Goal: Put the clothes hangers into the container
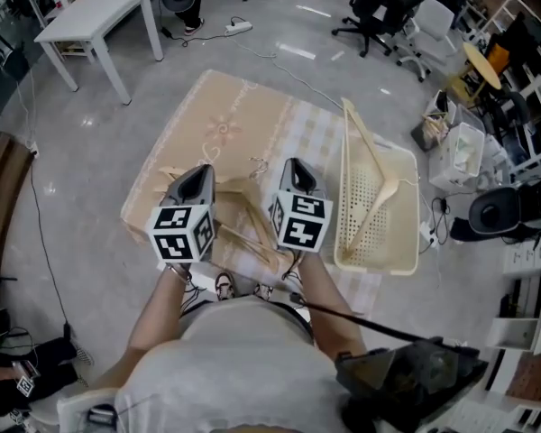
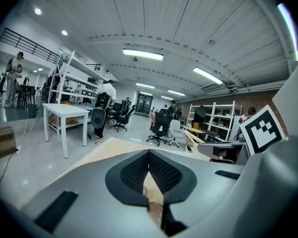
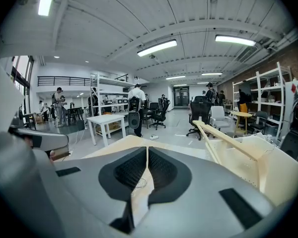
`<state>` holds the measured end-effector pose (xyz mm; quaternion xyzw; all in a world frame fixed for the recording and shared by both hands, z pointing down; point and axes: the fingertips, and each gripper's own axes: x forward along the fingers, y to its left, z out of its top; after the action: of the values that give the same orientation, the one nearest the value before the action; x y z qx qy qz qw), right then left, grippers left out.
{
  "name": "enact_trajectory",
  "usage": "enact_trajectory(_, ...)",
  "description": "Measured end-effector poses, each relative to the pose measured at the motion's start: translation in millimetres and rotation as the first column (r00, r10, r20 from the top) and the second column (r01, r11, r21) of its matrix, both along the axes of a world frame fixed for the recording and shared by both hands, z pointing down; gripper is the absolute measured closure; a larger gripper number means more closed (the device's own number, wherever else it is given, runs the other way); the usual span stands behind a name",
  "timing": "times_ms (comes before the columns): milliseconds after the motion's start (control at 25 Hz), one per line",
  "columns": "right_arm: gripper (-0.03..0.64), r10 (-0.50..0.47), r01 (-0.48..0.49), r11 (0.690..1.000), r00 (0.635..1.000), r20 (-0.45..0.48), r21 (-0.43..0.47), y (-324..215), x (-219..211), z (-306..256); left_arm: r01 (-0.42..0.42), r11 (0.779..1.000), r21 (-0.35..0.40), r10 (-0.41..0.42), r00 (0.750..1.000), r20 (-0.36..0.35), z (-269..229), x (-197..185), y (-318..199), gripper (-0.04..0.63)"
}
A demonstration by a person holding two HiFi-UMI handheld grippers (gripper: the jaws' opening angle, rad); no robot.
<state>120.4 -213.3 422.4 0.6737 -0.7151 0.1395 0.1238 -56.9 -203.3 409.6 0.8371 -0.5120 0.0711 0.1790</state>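
Several wooden clothes hangers (image 1: 252,228) lie in a loose pile on a beige mat (image 1: 225,115) on the floor, between my two grippers. To the right of the mat stands a cream perforated basket (image 1: 406,260) with more hangers (image 1: 379,197) in it, one sticking up over its rim (image 3: 228,140). My left gripper (image 1: 201,174) (image 2: 149,155) hovers over the pile's left side, jaws shut, nothing between them. My right gripper (image 1: 293,165) (image 3: 146,152) hovers over the pile's right side, close to the basket (image 3: 268,167), jaws shut and empty.
A white table (image 1: 99,16) stands at the far left, with a power strip (image 1: 239,27) and cable beyond the mat. Office chairs (image 1: 379,12) are at the back. Boxes and a round black device (image 1: 496,210) crowd the floor right of the basket.
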Motion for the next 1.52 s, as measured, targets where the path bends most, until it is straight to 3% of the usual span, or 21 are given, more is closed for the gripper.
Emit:
enact_trajectory(280,0.592,-0.025,0.026,0.999,1.0,0.018,-0.027,-1.6,-5.7,7.8,0.015,1.0,-0.003,-0.015,1.0,0.0,1.1,-3.5,-1.8,0.583)
enact_trajectory(560,0.591,-0.097,0.098,0.987,0.995,0.014,-0.13,-2.1,-21.0,39.5,0.041,0.998,-0.054,-0.042,0.999,-0.016,25.1,-11.7,-4.1,0.583)
enact_trajectory(840,0.584,-0.241,0.233,0.924,0.97,0.012,-0.303,8.6,-47.7,98.7,0.08,0.984,-0.158,-0.085,0.996,-0.027,73.3,-24.7,0.3,0.583)
enact_trajectory(1000,0.492,-0.319,0.296,0.873,0.948,0.007,-0.386,10.7,-64.1,130.5,0.104,0.973,-0.207,-0.112,0.993,-0.027,96.0,-33.8,1.7,0.583)
enact_trajectory(1320,0.405,-0.447,0.375,0.793,0.894,-0.041,-0.479,2.9,-82.4,172.8,0.147,0.954,-0.261,-0.155,0.988,-0.012,129.3,-52.3,0.3,0.583)
enact_trajectory(1520,0.397,-0.481,0.393,0.757,0.876,-0.038,-0.522,1.9,-89.6,185.8,0.176,0.942,-0.284,-0.189,0.982,-0.016,142.1,-62.3,1.9,0.583)
